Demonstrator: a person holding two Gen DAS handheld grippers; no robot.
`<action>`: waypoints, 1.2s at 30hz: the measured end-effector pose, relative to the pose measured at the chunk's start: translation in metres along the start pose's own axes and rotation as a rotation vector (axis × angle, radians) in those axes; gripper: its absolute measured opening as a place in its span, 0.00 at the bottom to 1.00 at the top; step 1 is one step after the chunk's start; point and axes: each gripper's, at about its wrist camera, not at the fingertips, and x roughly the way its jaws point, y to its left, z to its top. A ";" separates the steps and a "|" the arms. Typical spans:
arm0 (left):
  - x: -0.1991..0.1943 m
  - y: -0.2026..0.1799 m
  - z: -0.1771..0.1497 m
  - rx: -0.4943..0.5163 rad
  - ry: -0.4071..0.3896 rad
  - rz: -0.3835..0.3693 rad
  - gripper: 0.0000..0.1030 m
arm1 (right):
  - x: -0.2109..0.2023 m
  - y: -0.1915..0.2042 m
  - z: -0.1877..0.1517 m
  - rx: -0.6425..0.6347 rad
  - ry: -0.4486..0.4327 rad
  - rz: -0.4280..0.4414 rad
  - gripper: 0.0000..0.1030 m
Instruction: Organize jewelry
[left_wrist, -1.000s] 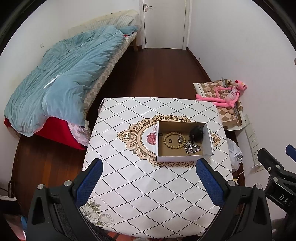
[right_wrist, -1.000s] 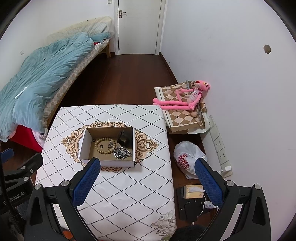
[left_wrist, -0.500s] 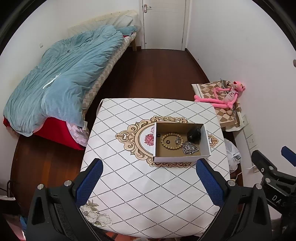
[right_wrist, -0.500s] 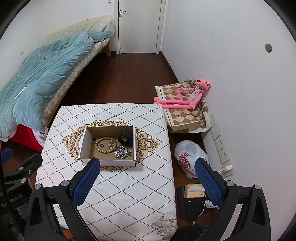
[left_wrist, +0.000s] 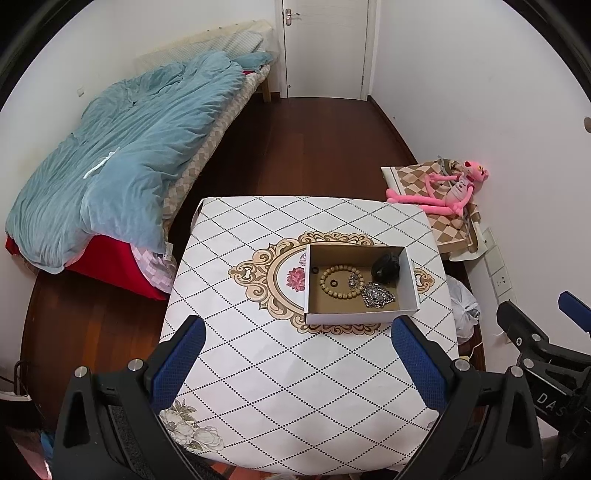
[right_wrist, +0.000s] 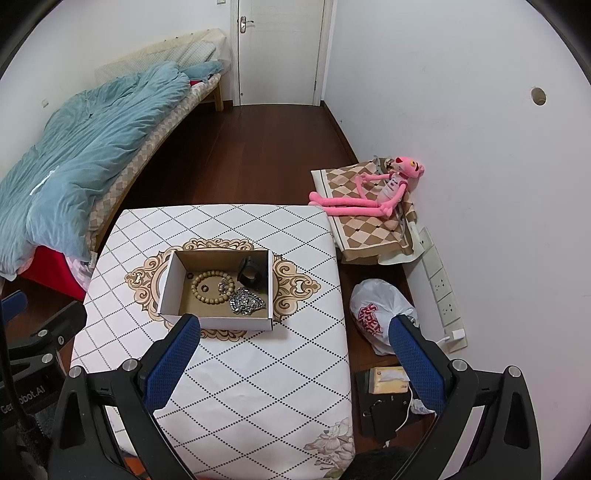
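An open cardboard box (left_wrist: 413, 284) (right_wrist: 168, 284) stands on the patterned table (left_wrist: 277, 369) (right_wrist: 258, 369). In it lie a wooden bead bracelet (left_wrist: 338, 280) (right_wrist: 212, 286), a silver chain (left_wrist: 376, 294) (right_wrist: 246, 301), a black object (left_wrist: 385, 266) (right_wrist: 250, 271) and small dark rings (left_wrist: 333, 283) (right_wrist: 204, 287). My left gripper (left_wrist: 295, 354) is open and empty, high above the table's near half. My right gripper (right_wrist: 293, 354) is open and empty, above the table's right edge. Each gripper also shows at the other view's edge.
A bed with a blue duvet (left_wrist: 129, 158) stands to the left. A pink plush toy (right_wrist: 376, 192) lies on a checked cushion (right_wrist: 369, 229) by the right wall. A white plastic bag (right_wrist: 378, 314) and a small box (right_wrist: 389, 380) sit on the floor right of the table.
Both grippers have risen or drawn back a little; the table and box look slightly smaller and further off. Both stay open and empty.
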 end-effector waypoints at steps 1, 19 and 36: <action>0.000 0.000 0.000 -0.001 0.000 0.000 1.00 | 0.000 0.000 0.000 0.000 0.000 0.000 1.00; 0.001 0.000 0.005 0.000 -0.002 -0.002 1.00 | 0.002 -0.001 0.005 -0.006 -0.004 -0.003 1.00; 0.005 0.004 0.004 -0.002 0.000 0.000 1.00 | 0.002 -0.003 0.006 -0.006 -0.002 -0.004 1.00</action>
